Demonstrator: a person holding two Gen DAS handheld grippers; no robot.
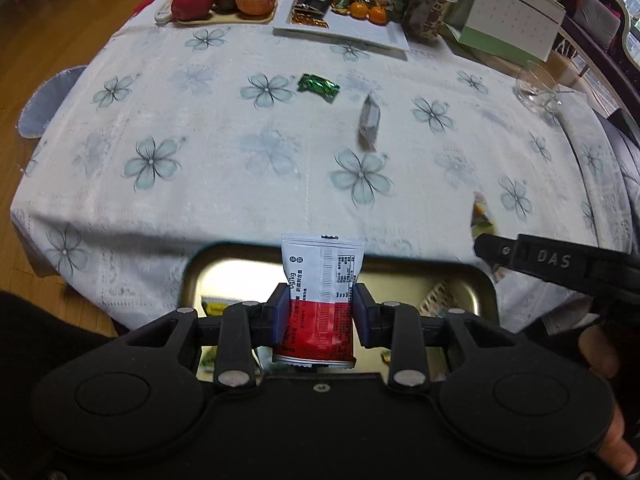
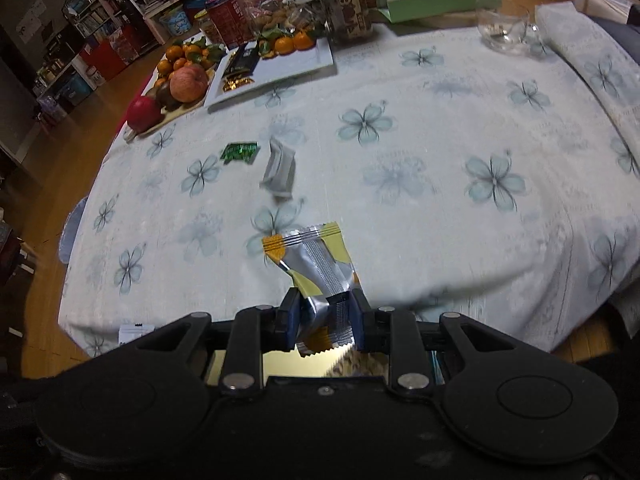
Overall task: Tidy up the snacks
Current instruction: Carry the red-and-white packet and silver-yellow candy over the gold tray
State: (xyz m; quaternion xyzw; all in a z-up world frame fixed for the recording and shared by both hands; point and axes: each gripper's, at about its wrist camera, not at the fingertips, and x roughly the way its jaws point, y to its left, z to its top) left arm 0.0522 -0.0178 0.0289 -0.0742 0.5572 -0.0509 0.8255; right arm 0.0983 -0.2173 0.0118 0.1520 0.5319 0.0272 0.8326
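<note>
A table [image 1: 224, 184] under a white cloth printed with pale blue-grey flowers fills most of both views, and warm brown wooden floor [image 1: 60, 32] shows past its left edge. In the right wrist view, open shelving [image 2: 108, 28] crammed with books, boxes and containers stands along the far left wall — white frames, red and blue bins below. At the far right of the left wrist view a pale chair back [image 1: 608, 12] with a curved frame stands near the table.
</note>
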